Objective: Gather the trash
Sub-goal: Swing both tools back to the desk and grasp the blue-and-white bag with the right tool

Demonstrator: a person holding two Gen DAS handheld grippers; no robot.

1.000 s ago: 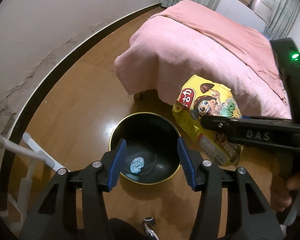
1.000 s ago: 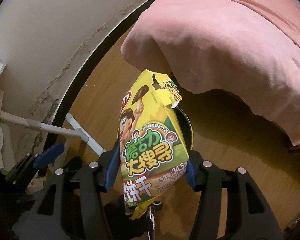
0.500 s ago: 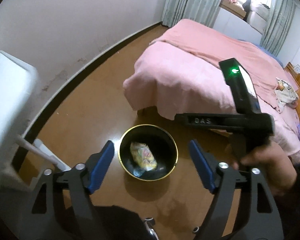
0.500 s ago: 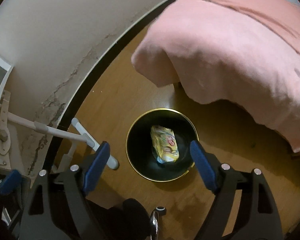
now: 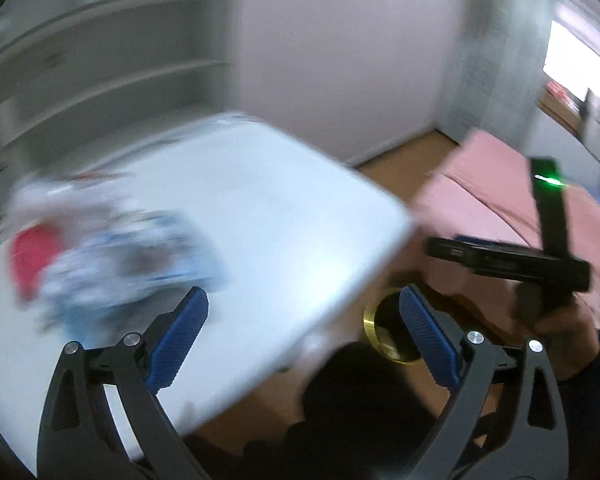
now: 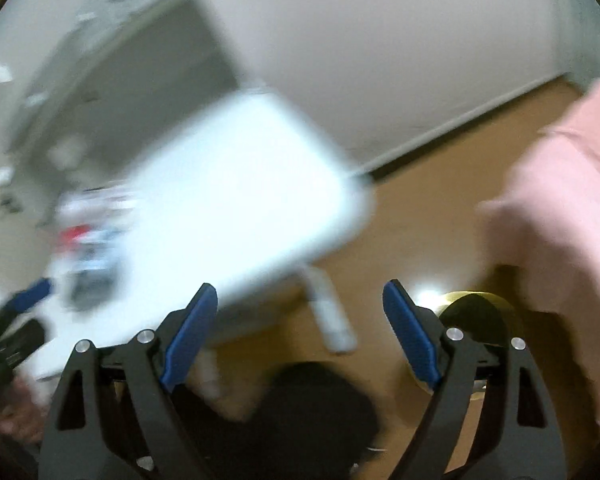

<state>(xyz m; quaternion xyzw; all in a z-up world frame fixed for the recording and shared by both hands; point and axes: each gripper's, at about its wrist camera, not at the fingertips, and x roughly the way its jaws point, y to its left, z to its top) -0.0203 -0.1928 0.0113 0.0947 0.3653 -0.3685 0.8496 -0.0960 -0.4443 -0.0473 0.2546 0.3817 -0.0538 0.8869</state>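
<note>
Left wrist view first: everything is smeared by motion, but a heap of wrappers, white and blue with a red patch at its left end, lies on the white counter, ahead of and a little to the left of the left gripper. That gripper is spread wide with nothing between its blue pads. The heap's long side seems to run across the view, left to right, though the blur makes its outline unsure. To the right, past the counter's edge, a sliver of the gold-rimmed bin shows on the wooden floor, near the counter's corner and below it. Further right the right gripper hangs in the person's hand over the pink bed; from this angle I cannot tell how its jaws stand.

Right wrist view settles that: the right gripper is also wide and empty. From here the same heap sits far off to the left on the counter, with the left gripper at that edge of the view, closer to it. The bin lies just right of the right gripper's right pad, beside the bed.

I judge the left gripper better placed for the heap, reaching forward and slightly left, then carrying it rightward and down to the bin.
</note>
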